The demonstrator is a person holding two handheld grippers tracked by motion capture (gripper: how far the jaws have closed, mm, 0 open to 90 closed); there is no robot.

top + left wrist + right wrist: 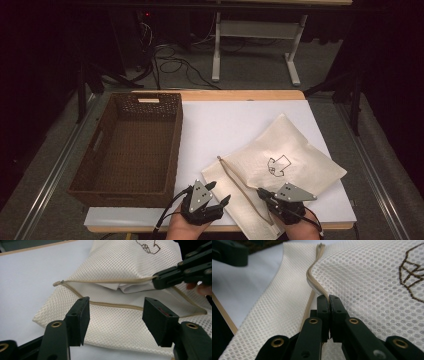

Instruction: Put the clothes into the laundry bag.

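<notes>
My right gripper (pixel 329 298) is pinched tight on the upper zipper edge of the mesh bag (pixel 292 160), lifting it. My left gripper (pixel 116 315) is spread wide just short of the bag's lower edge. The bag lies on the white table (pixel 220 125), right of the basket (pixel 131 145).

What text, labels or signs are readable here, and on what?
None: no words or numbers anywhere.
Mesh bag: a brown stitched outline figure, a drawing, not lettering.
Wicker basket: a pale tag at its far handle, too small to read.
</notes>
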